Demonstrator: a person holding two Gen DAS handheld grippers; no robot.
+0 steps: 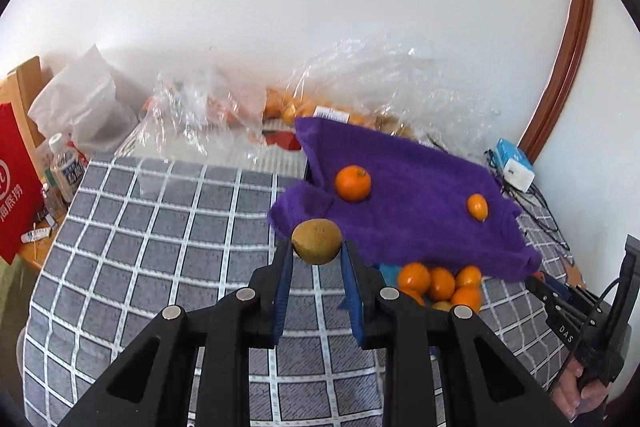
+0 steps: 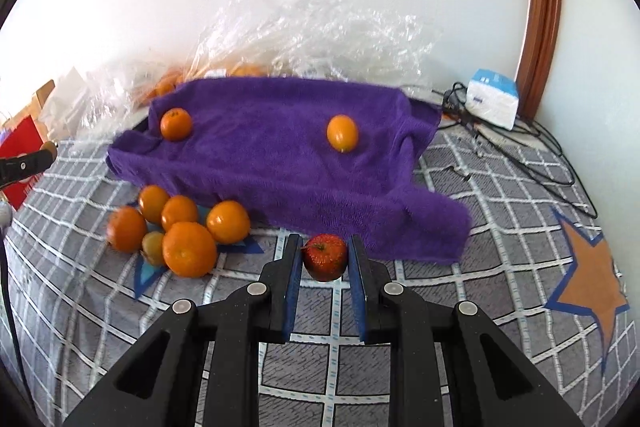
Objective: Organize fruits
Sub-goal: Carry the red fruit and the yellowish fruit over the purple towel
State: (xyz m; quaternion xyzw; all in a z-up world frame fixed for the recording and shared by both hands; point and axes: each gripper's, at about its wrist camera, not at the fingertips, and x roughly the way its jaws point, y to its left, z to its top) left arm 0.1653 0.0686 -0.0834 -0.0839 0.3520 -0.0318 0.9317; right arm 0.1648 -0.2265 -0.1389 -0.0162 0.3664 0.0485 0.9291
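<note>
My left gripper (image 1: 317,251) is shut on a brown kiwi (image 1: 317,241) and holds it above the checked cloth. My right gripper (image 2: 325,255) is shut on a small red apple (image 2: 325,258) just in front of the purple towel (image 2: 280,155). Two oranges lie on the towel, one at the left (image 2: 175,123) and one at the right (image 2: 342,133). A pile of several oranges (image 2: 188,231) with a second kiwi (image 2: 153,247) lies on a blue star patch at the towel's front left. The pile also shows in the left wrist view (image 1: 440,283).
The grey checked cloth (image 1: 160,227) covers the table. Clear plastic bags (image 1: 360,83) with more oranges lie at the back by the wall. A red bag (image 1: 16,183), bottles and a white bag stand at the left. A white-blue box (image 2: 493,98) and cables lie at the right, near an orange star patch (image 2: 592,279).
</note>
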